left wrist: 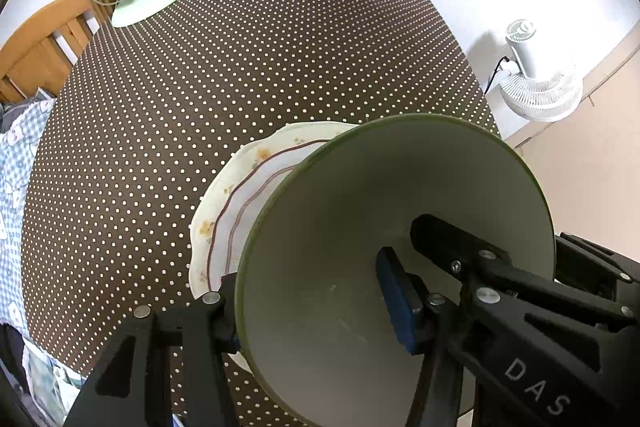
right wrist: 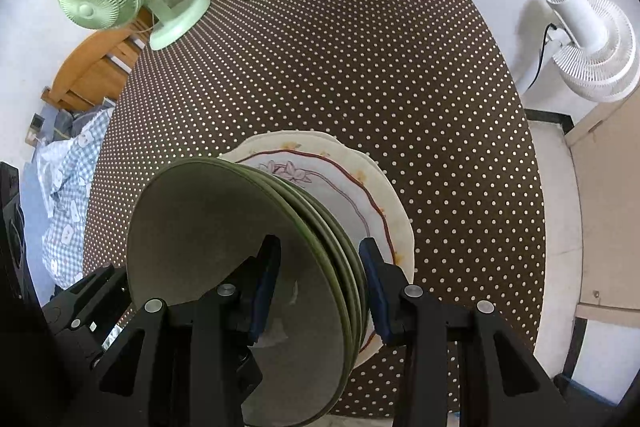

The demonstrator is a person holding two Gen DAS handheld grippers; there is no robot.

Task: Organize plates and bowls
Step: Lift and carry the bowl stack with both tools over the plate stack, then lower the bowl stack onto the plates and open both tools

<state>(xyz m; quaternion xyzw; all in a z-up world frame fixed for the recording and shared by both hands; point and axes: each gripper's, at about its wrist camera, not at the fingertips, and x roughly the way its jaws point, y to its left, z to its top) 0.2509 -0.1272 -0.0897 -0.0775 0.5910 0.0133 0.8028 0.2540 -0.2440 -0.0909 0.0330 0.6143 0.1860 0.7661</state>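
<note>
- Table point(right wrist: 320, 75): plates point(right wrist: 384, 211) sit close to its near edge; a nudge could push them off.
- Bowls point(right wrist: 224, 227), nested and tilted above plates: could slip or chip them.
- Left tongs point(left wrist: 308, 299) and right tongs point(right wrist: 320, 291) each straddle a rim; pinch unclear.

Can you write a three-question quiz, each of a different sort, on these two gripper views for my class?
1. True or false: the right gripper has one finger inside the bowls and one outside.
2. What lies under the bowls? A) floral plate B) tray C) towel
3. Fill in: the left gripper straddles the bowls' ____.

Key
1. True; the wall of the nested green stack sits between its pads.
2. A; the plate lies on the dotted table.
3. Rim, at the stack's left side; its left finger is outside, its blue pad inside.
</note>
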